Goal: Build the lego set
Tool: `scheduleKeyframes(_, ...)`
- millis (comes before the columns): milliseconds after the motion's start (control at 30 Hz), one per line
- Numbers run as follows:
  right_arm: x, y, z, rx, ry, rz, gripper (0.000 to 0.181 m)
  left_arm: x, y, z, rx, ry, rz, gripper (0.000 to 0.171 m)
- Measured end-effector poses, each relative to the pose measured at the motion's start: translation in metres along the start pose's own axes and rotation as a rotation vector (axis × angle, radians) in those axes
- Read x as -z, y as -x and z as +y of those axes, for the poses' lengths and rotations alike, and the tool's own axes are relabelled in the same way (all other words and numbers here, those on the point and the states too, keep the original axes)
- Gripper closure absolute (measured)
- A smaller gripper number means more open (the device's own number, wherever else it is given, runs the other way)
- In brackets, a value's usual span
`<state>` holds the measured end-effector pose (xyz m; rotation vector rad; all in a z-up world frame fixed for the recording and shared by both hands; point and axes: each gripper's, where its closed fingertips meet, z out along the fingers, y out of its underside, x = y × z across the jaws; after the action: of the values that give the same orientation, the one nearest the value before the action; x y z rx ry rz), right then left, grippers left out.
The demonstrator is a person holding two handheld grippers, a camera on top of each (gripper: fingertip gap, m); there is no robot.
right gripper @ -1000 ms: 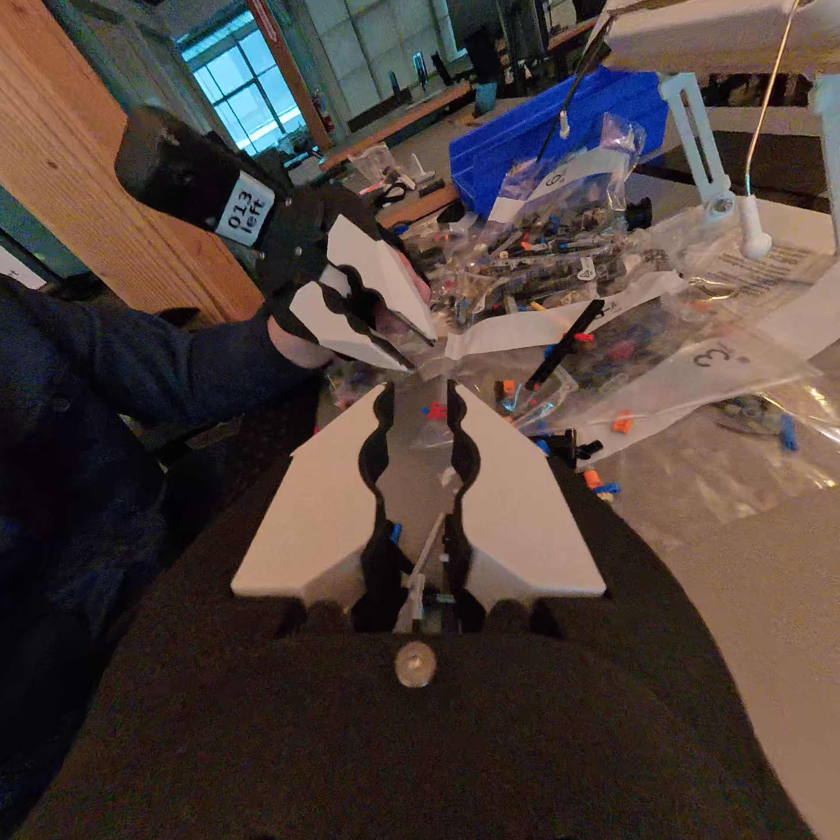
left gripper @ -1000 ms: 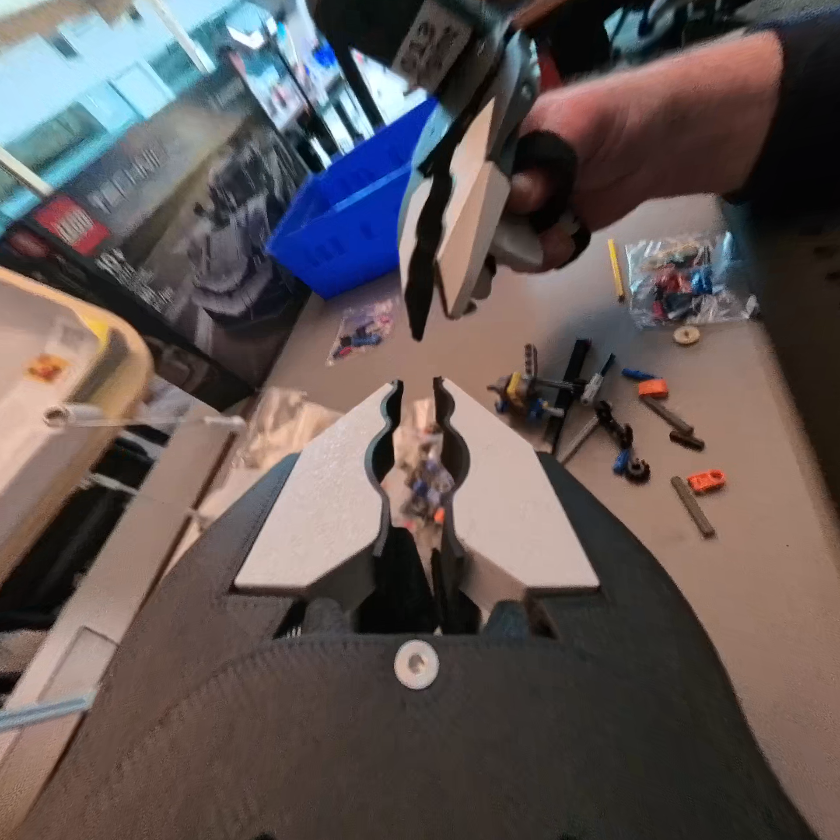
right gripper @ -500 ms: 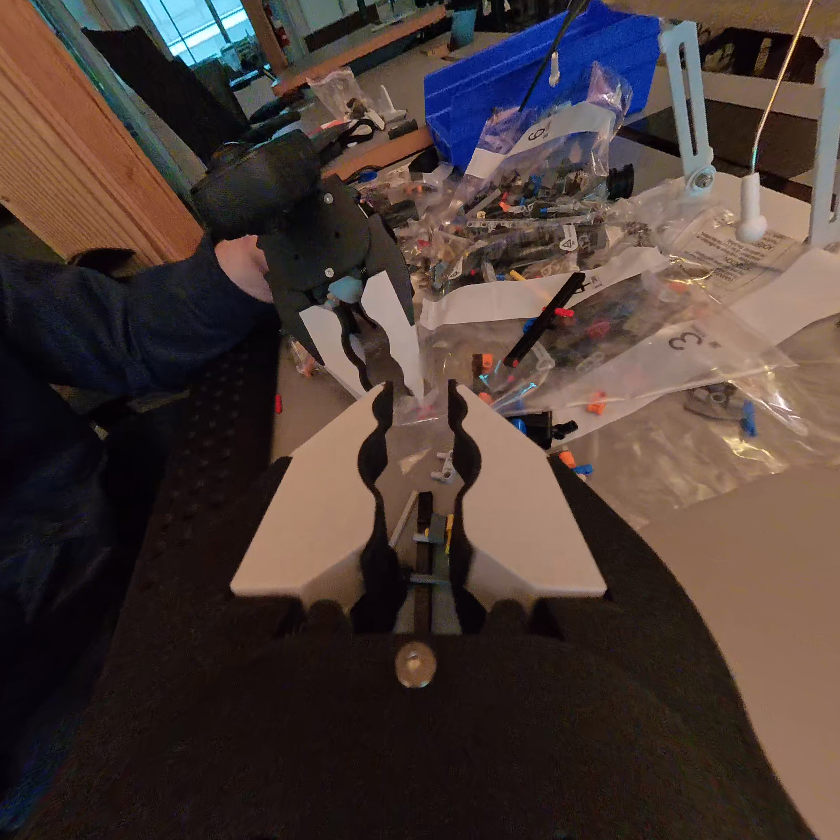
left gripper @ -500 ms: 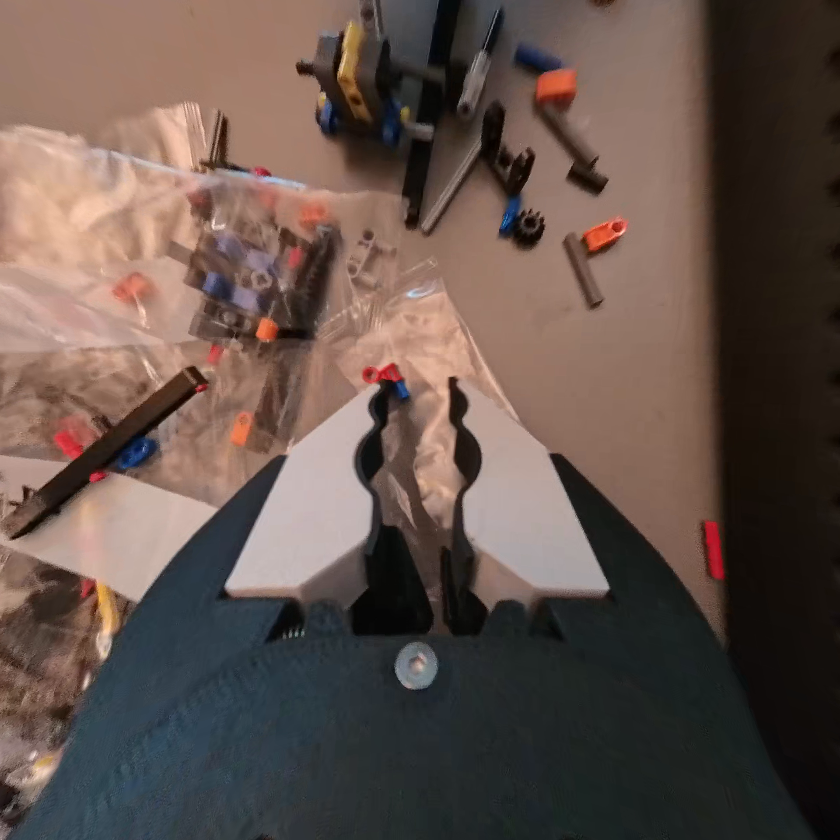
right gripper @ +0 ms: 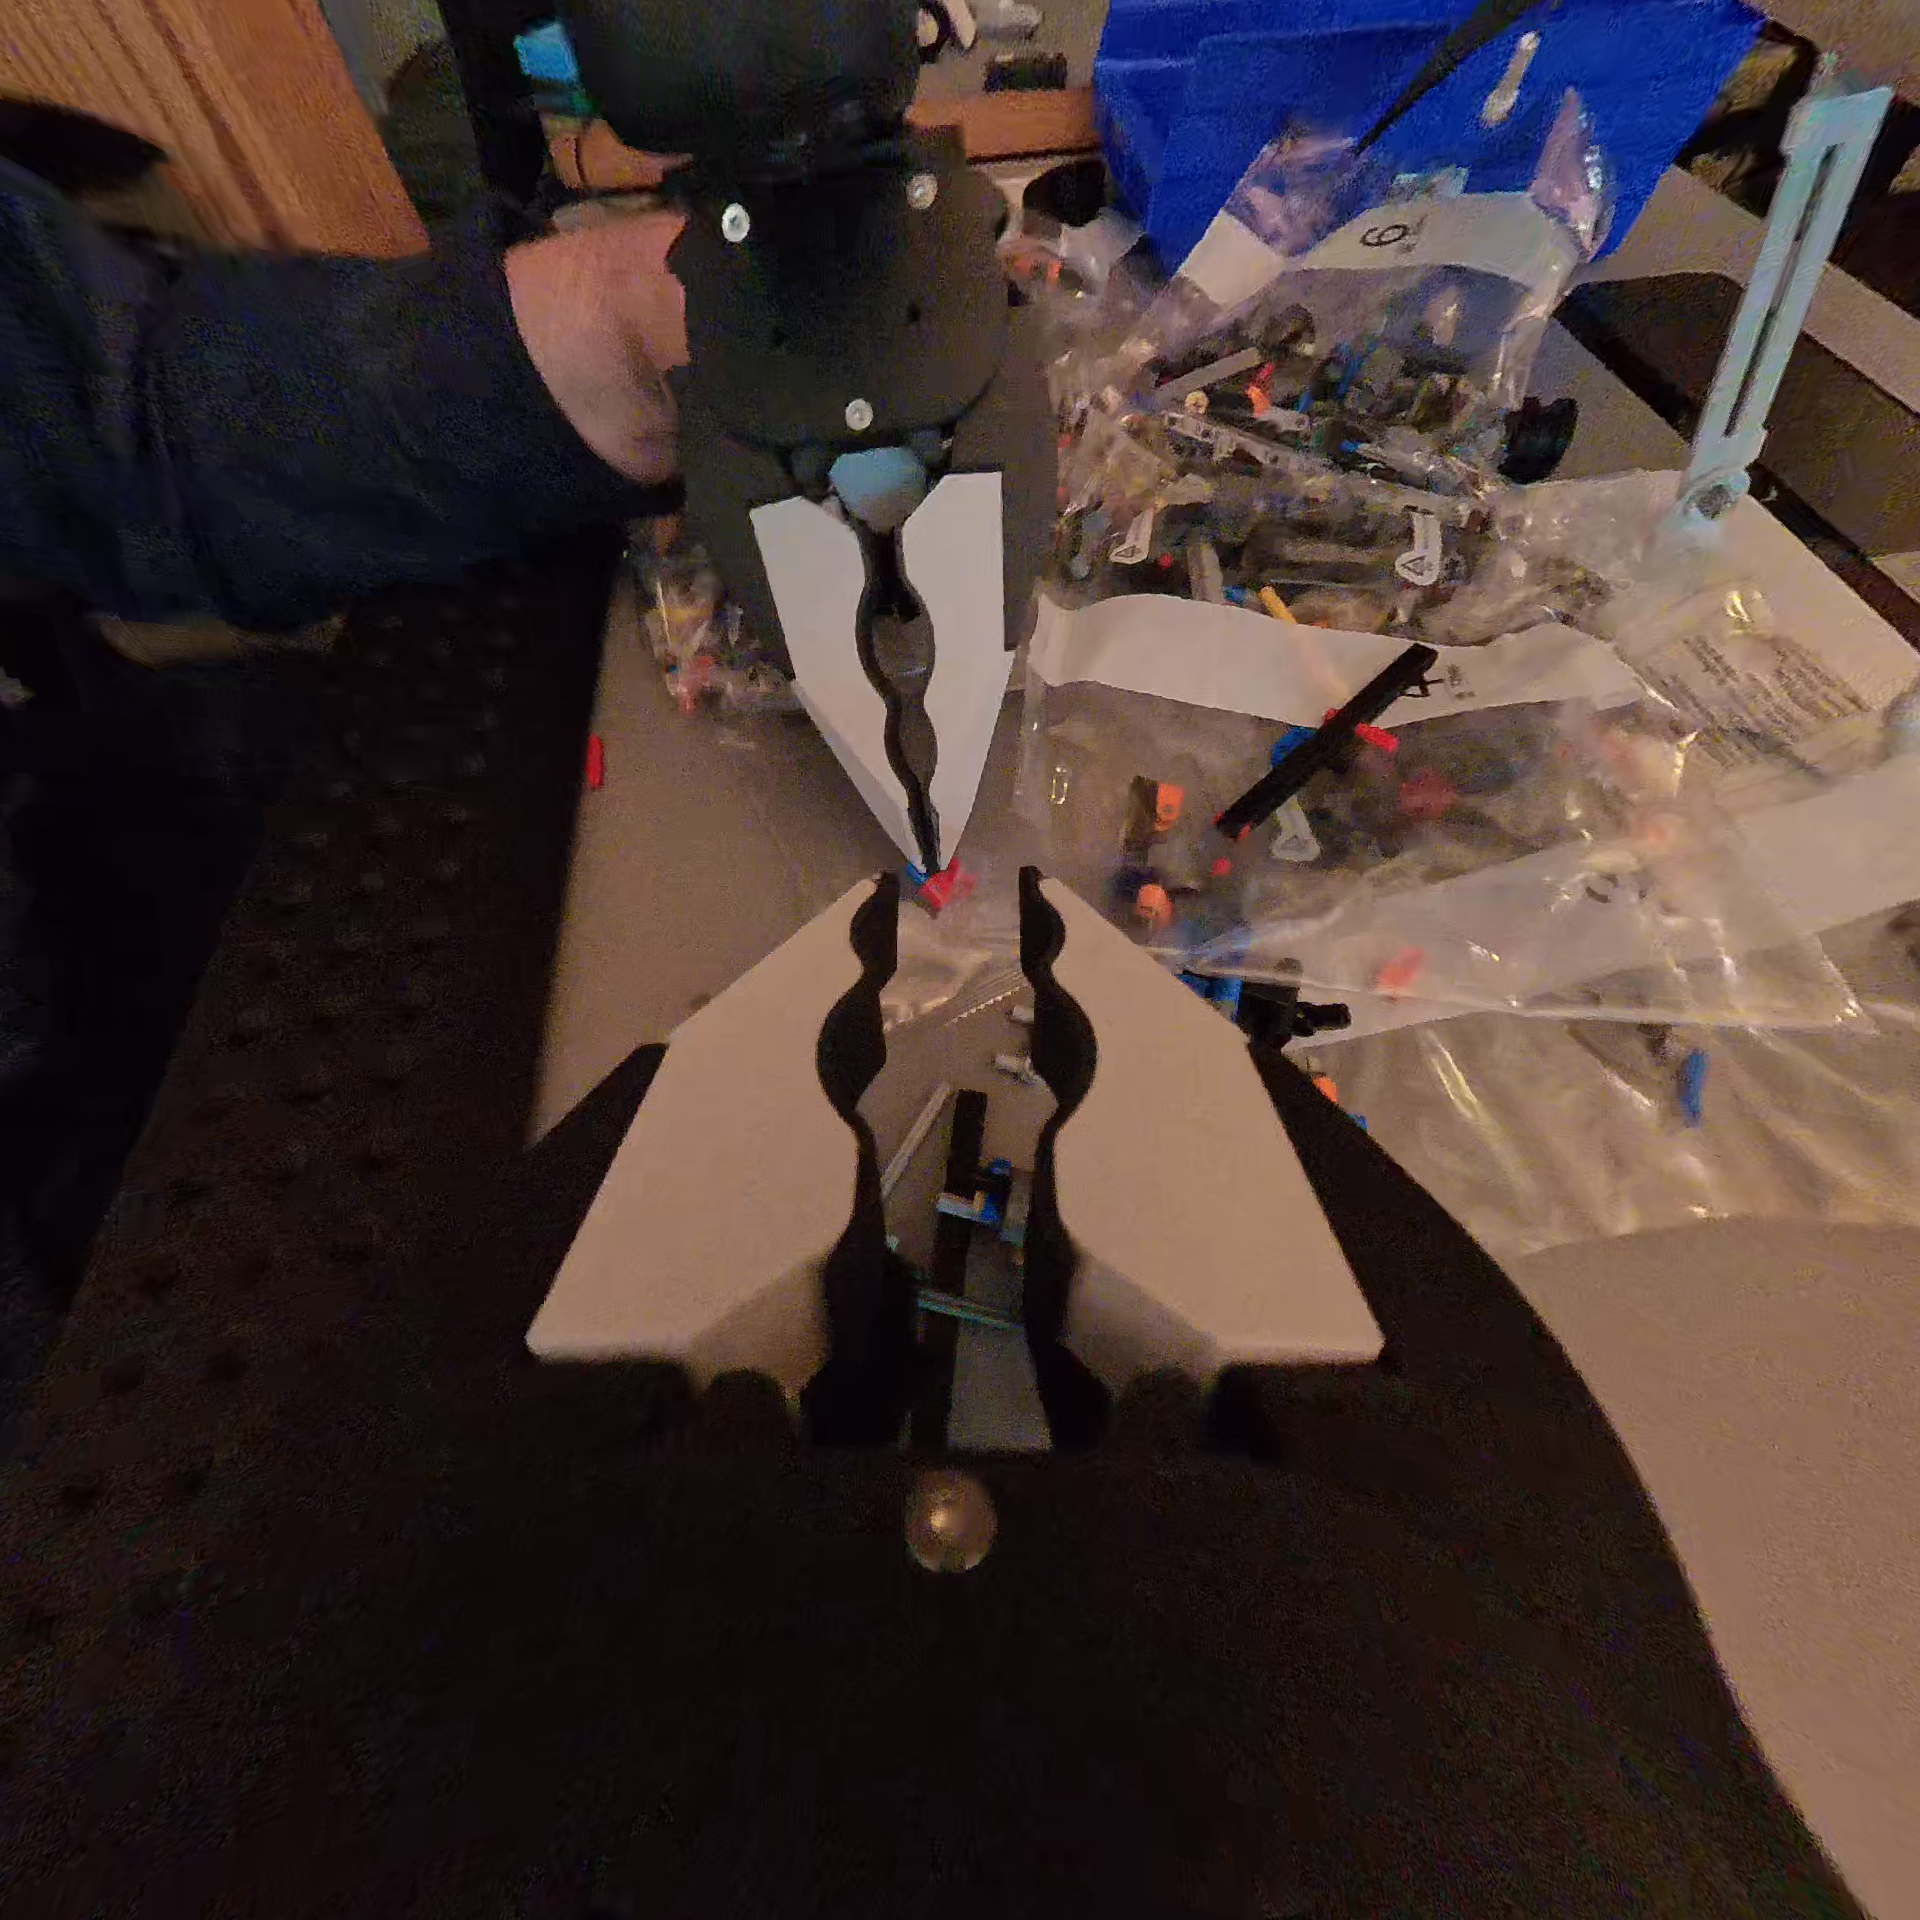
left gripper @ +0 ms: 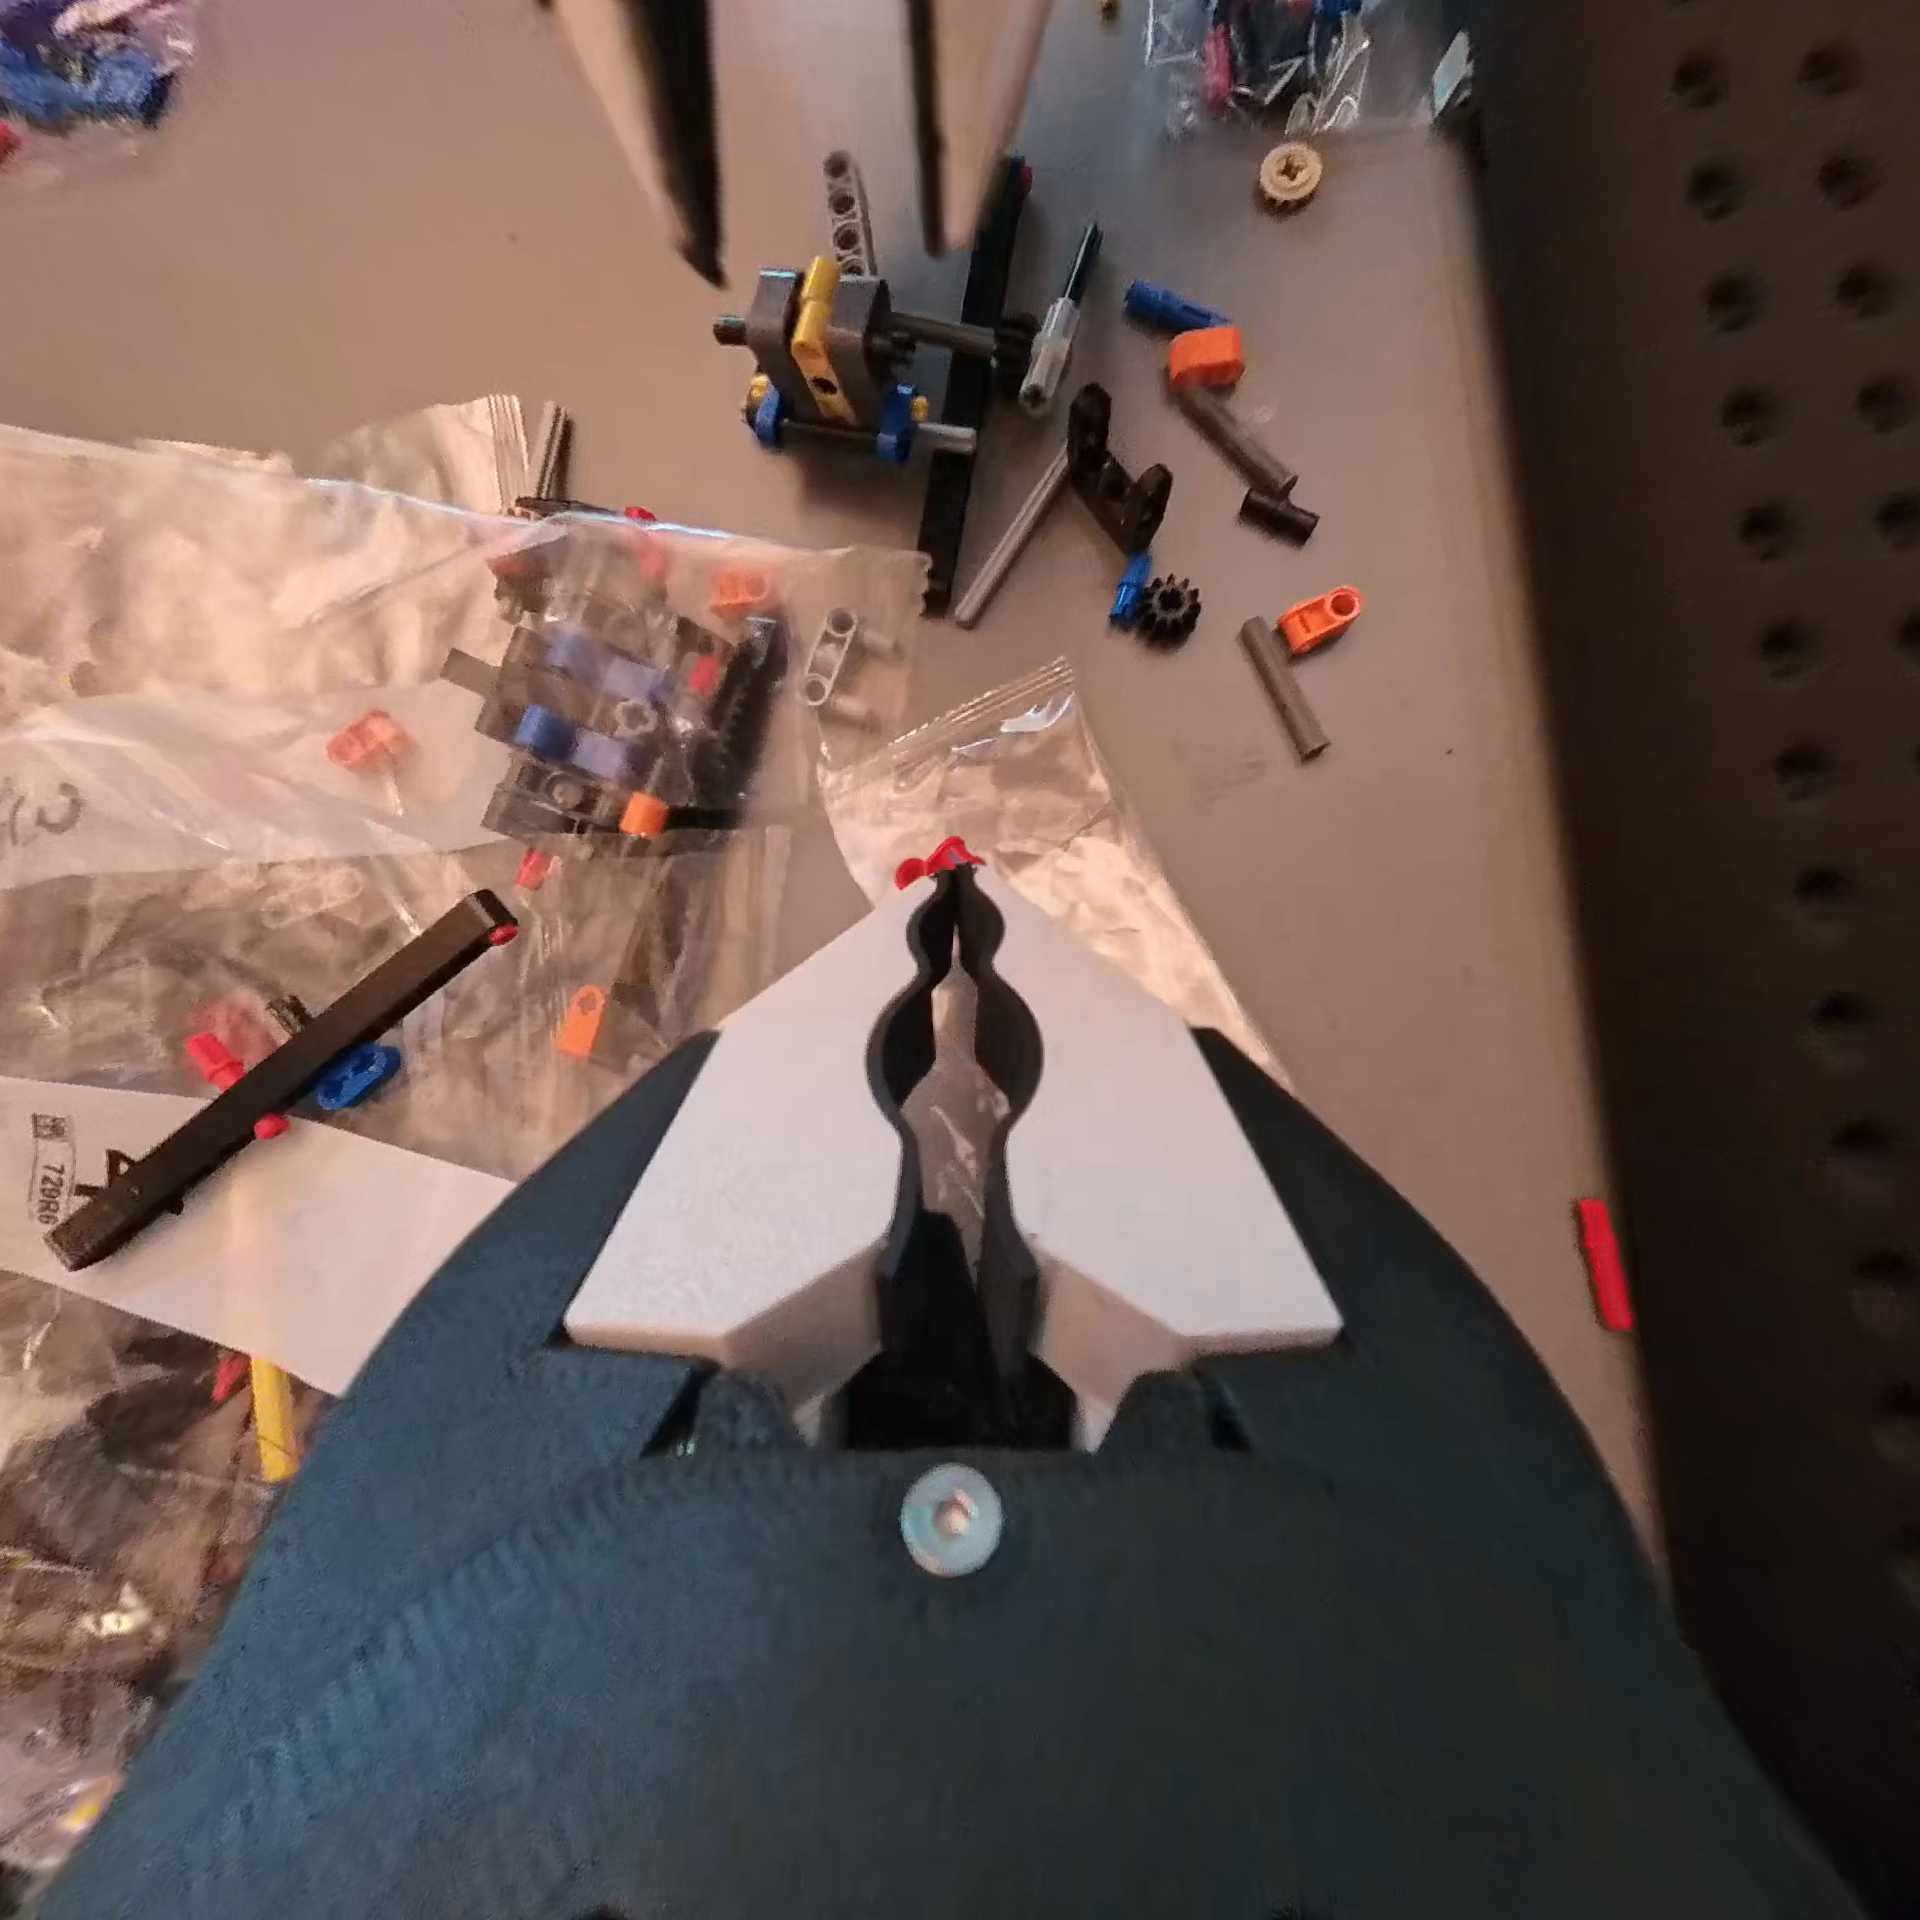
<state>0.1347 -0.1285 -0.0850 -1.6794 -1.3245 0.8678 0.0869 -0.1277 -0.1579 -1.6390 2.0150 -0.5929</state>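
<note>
My left gripper (left gripper: 956,883) is shut on a small red and blue piece (left gripper: 940,857), low over a small clear bag (left gripper: 997,758). In the right wrist view the left gripper (right gripper: 927,847) points down with the piece (right gripper: 943,888) at its tips. My right gripper (right gripper: 956,883) is open and empty, just in front of that piece. Its fingers (left gripper: 686,135) enter the left wrist view from the top. A part-built grey, yellow and blue assembly (left gripper: 826,348) lies on the table under the right gripper, also showing between its fingers (right gripper: 966,1195).
Loose pieces lie right of the assembly: an orange connector (left gripper: 1205,358), a black gear (left gripper: 1174,613), a grey axle (left gripper: 1283,701). Clear bags of parts (left gripper: 312,675) and a long black beam (left gripper: 281,1081) cover the left. A blue bin (right gripper: 1403,104) stands behind. A black perforated mat (left gripper: 1766,831) borders the table.
My left gripper has come down over the small bag and closed on the red and blue piece. My right gripper has moved in over the assembly, facing the left one.
</note>
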Motion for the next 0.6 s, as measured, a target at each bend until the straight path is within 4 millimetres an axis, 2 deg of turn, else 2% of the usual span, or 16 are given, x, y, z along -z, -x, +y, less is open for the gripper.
scheduleKeyframes(33, -0.004, 0.003, 0.004, 0.027, 0.027, 0.000, 0.160, 0.000, -0.002, 0.001, 0.023, 0.005, 0.020, 0.171)
scheduleKeyframes(133, -0.011, 0.005, 0.014, 0.053, 0.100, -0.002, 0.160, -0.008, -0.003, 0.012, 0.051, 0.076, 0.026, 0.141)
scheduleKeyframes(200, -0.012, 0.004, 0.015, 0.057, 0.103, 0.000, 0.160, -0.011, -0.007, 0.008, 0.051, 0.062, 0.050, 0.136)
scheduleKeyframes(333, -0.008, 0.003, 0.011, 0.054, 0.080, 0.004, 0.161, -0.015, 0.003, 0.005, 0.048, 0.056, -0.006, 0.155)
scheduleKeyframes(433, -0.009, 0.003, 0.013, 0.058, 0.090, 0.008, 0.162, -0.018, 0.006, 0.002, 0.032, 0.043, -0.027, 0.161)
scheduleKeyframes(500, -0.009, 0.004, 0.014, 0.060, 0.094, 0.002, 0.162, -0.022, 0.003, -0.003, 0.014, 0.018, -0.015, 0.170)
scheduleKeyframes(600, -0.009, 0.009, 0.017, 0.067, 0.099, -0.021, 0.164, -0.027, -0.014, -0.013, -0.044, -0.019, 0.058, 0.171)
